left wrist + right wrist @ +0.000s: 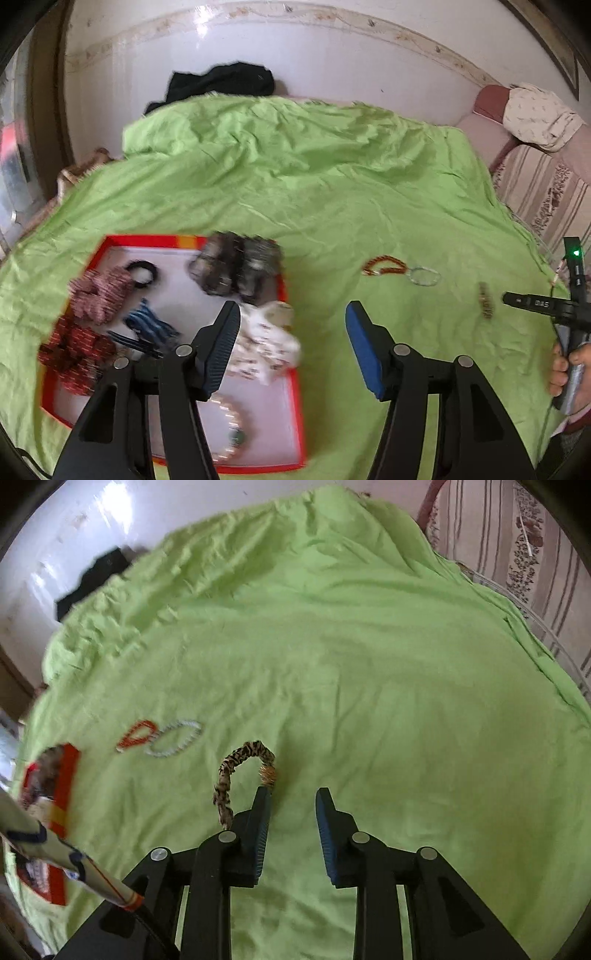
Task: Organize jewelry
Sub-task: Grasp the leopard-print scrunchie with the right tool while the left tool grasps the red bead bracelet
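A red-rimmed tray (293, 406) lies on the green sheet (314, 184) at lower left, holding several scrunchies and a pearl bracelet (231, 430). My left gripper (291, 317) is open and empty over the tray's right edge. A red bead bracelet (384, 266) and a clear bead bracelet (424, 276) lie to the right, also in the right wrist view, red (136, 734) and clear (173, 738). A leopard-print band (236, 771) with a gold charm lies just ahead of my right gripper (291, 797), which is open and empty; the band touches its left finger.
The right gripper's body (569, 306) and the hand that holds it are at the right edge of the left view. A black garment (221, 83) lies at the far edge of the bed by the wall. A striped sofa (546, 192) stands to the right.
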